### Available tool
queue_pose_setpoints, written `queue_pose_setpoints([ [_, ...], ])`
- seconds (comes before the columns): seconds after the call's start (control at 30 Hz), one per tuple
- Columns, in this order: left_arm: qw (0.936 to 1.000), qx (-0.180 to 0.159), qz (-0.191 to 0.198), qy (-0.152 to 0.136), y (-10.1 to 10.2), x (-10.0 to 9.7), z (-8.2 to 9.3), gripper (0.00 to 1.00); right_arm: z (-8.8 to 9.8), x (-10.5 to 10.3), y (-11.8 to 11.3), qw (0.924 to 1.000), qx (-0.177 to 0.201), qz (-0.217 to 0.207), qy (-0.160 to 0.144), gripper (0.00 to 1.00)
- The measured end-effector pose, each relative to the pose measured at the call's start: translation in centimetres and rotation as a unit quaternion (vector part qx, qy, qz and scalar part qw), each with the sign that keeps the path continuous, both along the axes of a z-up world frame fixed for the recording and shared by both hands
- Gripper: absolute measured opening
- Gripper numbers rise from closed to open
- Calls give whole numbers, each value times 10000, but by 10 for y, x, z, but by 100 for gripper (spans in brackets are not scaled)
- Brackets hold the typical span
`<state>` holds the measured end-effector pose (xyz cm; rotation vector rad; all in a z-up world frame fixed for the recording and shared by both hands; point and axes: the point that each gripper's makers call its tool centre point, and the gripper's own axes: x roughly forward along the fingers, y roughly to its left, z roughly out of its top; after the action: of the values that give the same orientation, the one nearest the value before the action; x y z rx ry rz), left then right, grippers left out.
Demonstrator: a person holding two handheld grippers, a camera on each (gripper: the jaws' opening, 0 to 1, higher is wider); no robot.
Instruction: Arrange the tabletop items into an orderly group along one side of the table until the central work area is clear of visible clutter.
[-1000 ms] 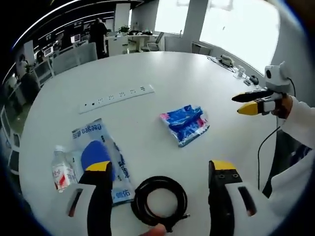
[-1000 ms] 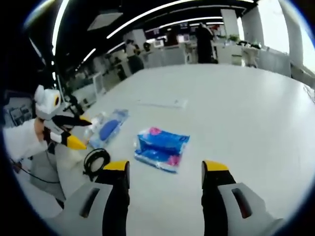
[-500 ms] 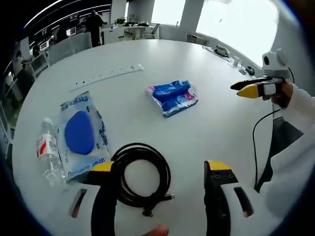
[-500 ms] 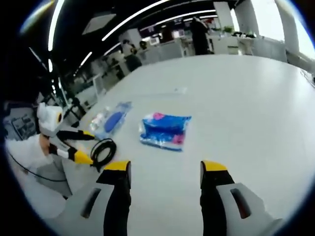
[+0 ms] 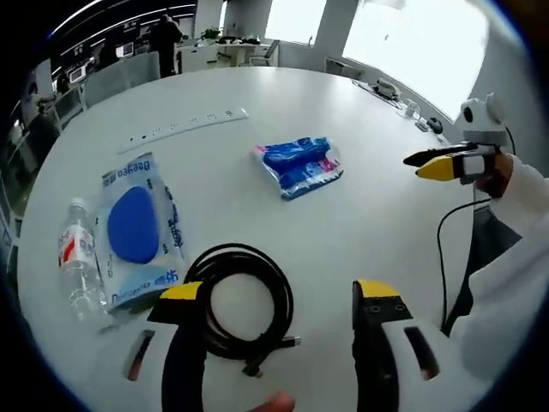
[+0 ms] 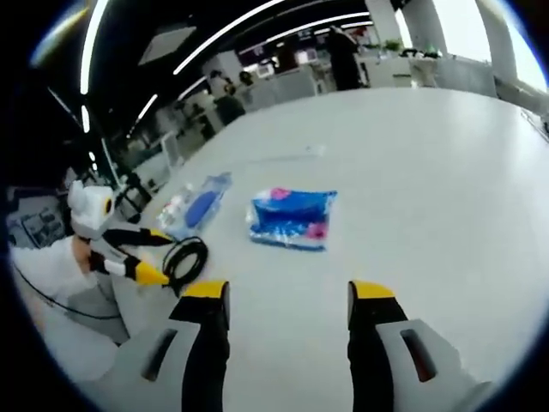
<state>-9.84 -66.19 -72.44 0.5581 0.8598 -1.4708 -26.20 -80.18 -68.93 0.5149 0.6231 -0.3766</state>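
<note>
While both hand-held grippers (image 5: 276,296) (image 6: 279,292) gape empty, cable coil (image 5: 242,299) lies beside pouch (image 5: 137,230).

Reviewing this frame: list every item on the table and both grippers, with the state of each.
left gripper: open, empty, over the cable.
right gripper: open, empty, above bare table.
black cable: coiled, flat on the table.
water bottle: lying on its side, cap on.
blue-and-clear pouch: flat, sealed, beside the bottle.
blue tissue pack: lying flat, apart from the rest.
power strip: flat on the table, nothing plugged in.
</note>
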Motion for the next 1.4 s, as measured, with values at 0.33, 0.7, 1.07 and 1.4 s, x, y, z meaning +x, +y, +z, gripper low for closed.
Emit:
queue_pose_setpoints([
  [0.33,9999,81,-66,35,9,-13,-19,53,-14,-22,37,9976,431,-539,-102,52],
  [0.7,9999,80,-8,66,8,-13,-32,40,-20,-47,56,9946,653,-801,-76,51],
  [1.07,10000,48,-30,-2,3,-17,-42,25,-16,-44,58,9929,744,-899,-240,49],
  [1.4,9997,83,62,-202,6,-9,-48,10,-15,-48,56,9918,803,-952,-287,46],
])
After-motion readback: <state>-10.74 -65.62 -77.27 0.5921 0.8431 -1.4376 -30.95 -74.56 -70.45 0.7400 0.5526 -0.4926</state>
